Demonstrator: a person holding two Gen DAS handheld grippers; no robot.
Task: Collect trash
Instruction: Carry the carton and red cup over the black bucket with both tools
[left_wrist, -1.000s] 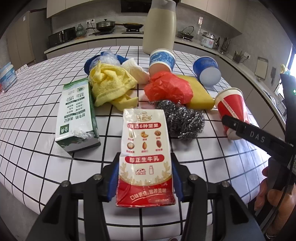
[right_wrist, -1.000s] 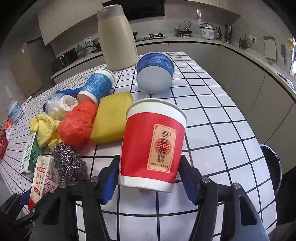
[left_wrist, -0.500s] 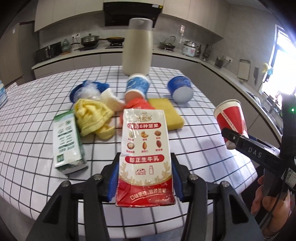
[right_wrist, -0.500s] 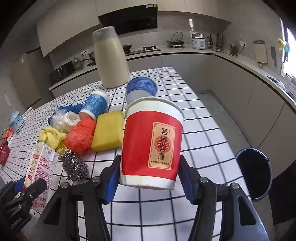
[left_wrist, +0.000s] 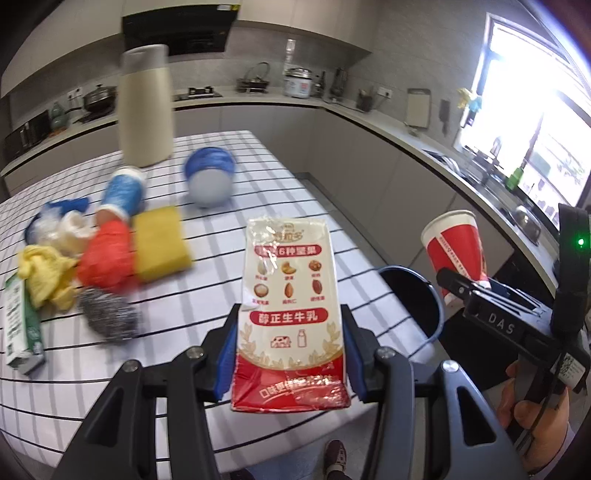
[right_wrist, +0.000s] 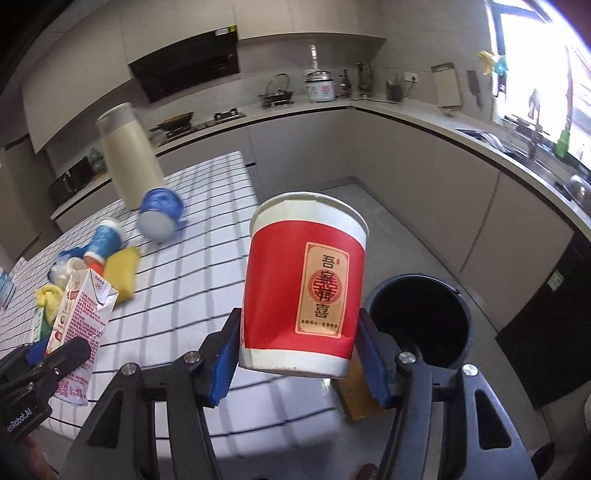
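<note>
The milk carton (left_wrist: 291, 314) is clamped low on its sides by the left gripper (left_wrist: 290, 354), jaws closed on it w/ blue pads (left_wrist: 227, 354) pressed flat, and is held in the air above the near table (left_wrist: 229, 236) edge. The red paper cup (right_wrist: 304, 280) is pinched near its base by the right gripper (right_wrist: 299, 360), upright, rim up, and is held just beside the dark bin (right_wrist: 419, 321) on the floor, not yet over the opening. Risk, as judged: the cup wall is thin and is already dented where it is squeezed, so it could buckle and slip out; if released from here it would prob. hit the bin rim or the floor. The carton is gripped only at its lower end, so it could pivot in a quick swing, and the two grippers are near enough to clash over the one opening. Writing: on the carton "6种坚果" and "醇正生牛乳" can be read; on the cup label "吾家有喜"; "DAS" on the right gripper as seen from the left wrist; part of "...nRobot.AI" on the left one. Left on the table: yellow sponge (left_wrist: 160, 245), steel scourer (left_wrist: 107, 314), red bag (left_wrist: 105, 260), green carton (left_wrist: 20, 328), etc.
</note>
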